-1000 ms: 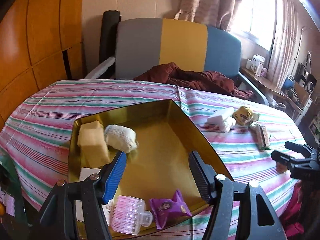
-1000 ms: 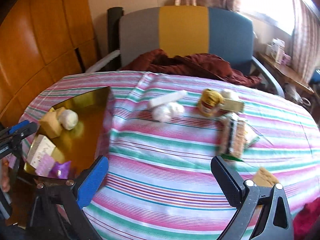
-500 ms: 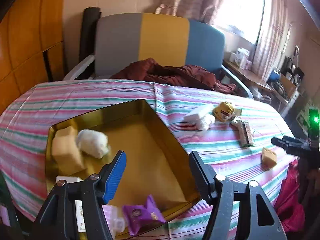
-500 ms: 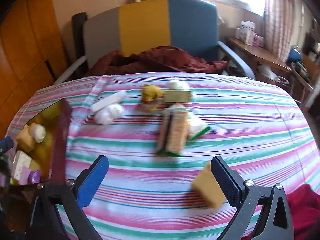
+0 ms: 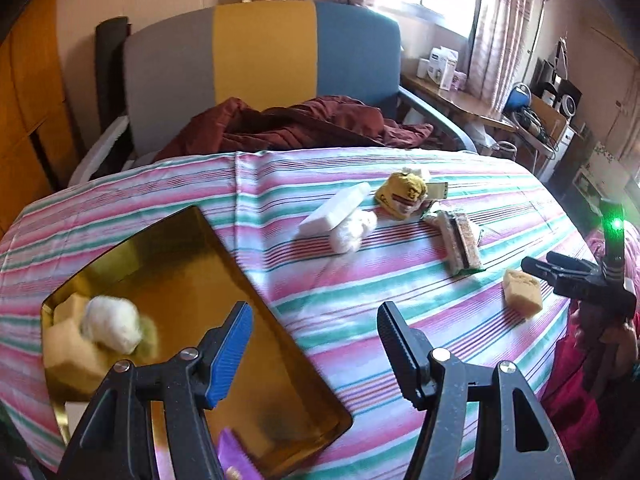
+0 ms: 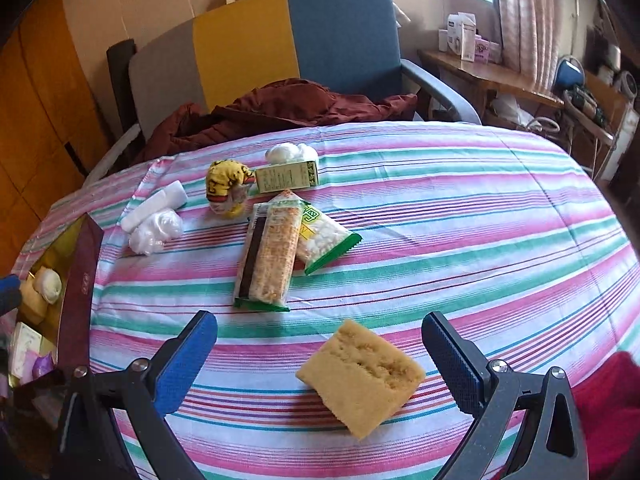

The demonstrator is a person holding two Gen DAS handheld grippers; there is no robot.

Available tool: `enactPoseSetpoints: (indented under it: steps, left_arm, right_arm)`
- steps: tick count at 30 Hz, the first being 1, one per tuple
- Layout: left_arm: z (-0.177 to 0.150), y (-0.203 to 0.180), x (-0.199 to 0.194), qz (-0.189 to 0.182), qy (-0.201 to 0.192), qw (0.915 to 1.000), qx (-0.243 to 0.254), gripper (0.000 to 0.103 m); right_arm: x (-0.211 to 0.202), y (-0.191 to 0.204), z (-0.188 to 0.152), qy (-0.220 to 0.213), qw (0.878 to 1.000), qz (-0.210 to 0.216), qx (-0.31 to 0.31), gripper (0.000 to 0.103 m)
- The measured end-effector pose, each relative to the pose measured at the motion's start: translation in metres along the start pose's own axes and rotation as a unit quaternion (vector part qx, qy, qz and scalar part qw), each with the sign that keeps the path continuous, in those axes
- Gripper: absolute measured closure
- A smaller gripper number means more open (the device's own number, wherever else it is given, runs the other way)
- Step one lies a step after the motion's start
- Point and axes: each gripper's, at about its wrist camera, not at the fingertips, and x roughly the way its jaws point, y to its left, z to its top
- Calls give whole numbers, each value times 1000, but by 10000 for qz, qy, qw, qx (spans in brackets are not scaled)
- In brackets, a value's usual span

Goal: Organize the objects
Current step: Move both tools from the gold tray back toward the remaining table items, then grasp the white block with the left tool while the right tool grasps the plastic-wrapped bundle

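A gold tin box (image 5: 256, 360) sits at the table's left, holding a white ball (image 5: 112, 324), a tan sponge (image 5: 68, 344) and a purple packet (image 5: 234, 456). My left gripper (image 5: 314, 344) is open and empty above the box's right wall. My right gripper (image 6: 320, 354) is open, with a tan sponge (image 6: 362, 376) lying on the cloth between its fingers, untouched. That sponge also shows in the left wrist view (image 5: 522, 290). Snack packets (image 6: 268, 252), a yellow pouch (image 6: 228, 184), a green carton (image 6: 286, 176) and white wads (image 6: 156, 226) lie mid-table.
The round table has a striped cloth (image 6: 460, 220). A grey, yellow and blue chair (image 6: 248, 52) with a maroon garment (image 6: 280, 108) stands behind it. A cluttered side shelf (image 6: 492, 76) is at the right. The box's side (image 6: 80, 276) shows at the left in the right wrist view.
Both grippers have swung to the right. The right gripper now frames the tan sponge near the table's front edge. The left gripper has moved from over the box's middle to its right wall.
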Motion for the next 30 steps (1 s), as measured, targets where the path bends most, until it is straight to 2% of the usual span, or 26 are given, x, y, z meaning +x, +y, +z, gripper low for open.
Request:
enactPoseSetpoints:
  steps: [6,14,17,19,24,30]
  left_arm:
    - [33,-7,36,-272,304,9992,-30,38]
    - [83,-6,101,-631,640,9959,-19,38]
    - [97,-5,131,-637,797,9947,101,38]
    - [101,-5,146,-615,890,9939,193,38]
    - [109,-5,179,-915,1111,9890,335,37]
    - [115,-1,214,-1178,1384,9832,168,37]
  right_arm:
    - [-6,1,2,-93,9996,269,33,0]
    - [-12,19,1,-150,9983,466,-312,0]
    - [-9,23,-1,-102,9979,529,-365,0]
    - [-8,23,-1,-70,9978,541,-377,0]
    - [-2,22,-2,17,9977,584,-349,0]
    - [4,21,-2,120,9976,602,-318,0]
